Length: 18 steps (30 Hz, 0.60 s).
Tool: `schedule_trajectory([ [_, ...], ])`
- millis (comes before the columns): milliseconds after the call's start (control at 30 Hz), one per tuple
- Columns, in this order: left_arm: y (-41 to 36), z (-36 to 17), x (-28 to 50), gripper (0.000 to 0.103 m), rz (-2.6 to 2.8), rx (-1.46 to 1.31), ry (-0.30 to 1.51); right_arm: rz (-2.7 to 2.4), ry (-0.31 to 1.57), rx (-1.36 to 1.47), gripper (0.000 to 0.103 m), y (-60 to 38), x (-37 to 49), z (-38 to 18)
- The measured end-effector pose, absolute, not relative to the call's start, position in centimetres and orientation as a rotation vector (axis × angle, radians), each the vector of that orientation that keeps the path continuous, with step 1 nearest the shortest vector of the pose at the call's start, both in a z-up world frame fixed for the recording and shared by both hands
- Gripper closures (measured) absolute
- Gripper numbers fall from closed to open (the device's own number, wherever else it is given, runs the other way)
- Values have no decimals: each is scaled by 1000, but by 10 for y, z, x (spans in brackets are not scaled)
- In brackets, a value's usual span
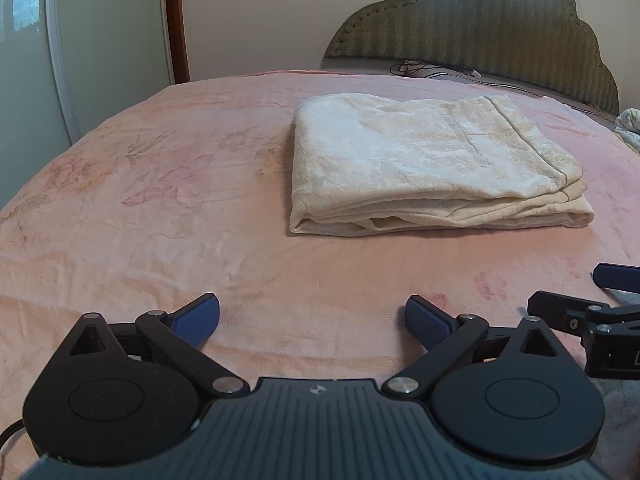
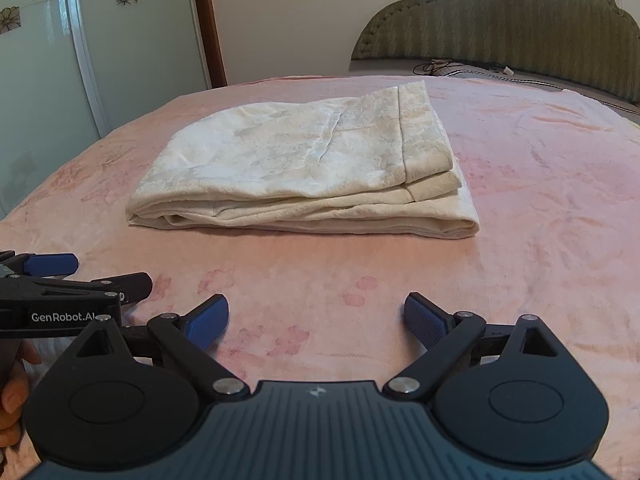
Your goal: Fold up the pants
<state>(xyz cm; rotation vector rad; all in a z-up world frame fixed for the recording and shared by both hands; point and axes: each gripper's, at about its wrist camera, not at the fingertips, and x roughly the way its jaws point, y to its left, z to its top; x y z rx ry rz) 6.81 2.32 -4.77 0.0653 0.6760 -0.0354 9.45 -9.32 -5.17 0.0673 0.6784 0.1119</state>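
Cream patterned pants [image 1: 428,168] lie folded into a thick rectangle on the pink bed cover [image 1: 160,200]. They also show in the right wrist view [image 2: 308,172], with the hems on the right side. My left gripper [image 1: 312,318] is open and empty, low over the cover, well short of the pants. My right gripper [image 2: 316,318] is open and empty, also in front of the pants. The right gripper shows at the right edge of the left wrist view [image 1: 592,304]. The left gripper shows at the left edge of the right wrist view [image 2: 76,280].
A green padded headboard [image 1: 480,32] stands at the far end of the bed, with cables [image 1: 416,67] below it. A wardrobe with glass doors [image 2: 60,60] and a brown door frame [image 2: 208,20] are on the left. A light cloth [image 1: 630,120] lies at the right edge.
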Motion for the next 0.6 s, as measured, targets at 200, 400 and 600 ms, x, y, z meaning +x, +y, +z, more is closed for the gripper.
schedule_trajectory([
  [200, 25, -49, 70, 0, -38, 59, 678, 123, 676, 57, 0, -91, 95, -55],
  [400, 27, -49, 70, 0, -40, 55, 679, 127, 675, 65, 0, -93, 96, -55],
  [600, 27, -49, 70, 0, -40, 55, 679, 124, 677, 59, 0, -91, 97, -55],
])
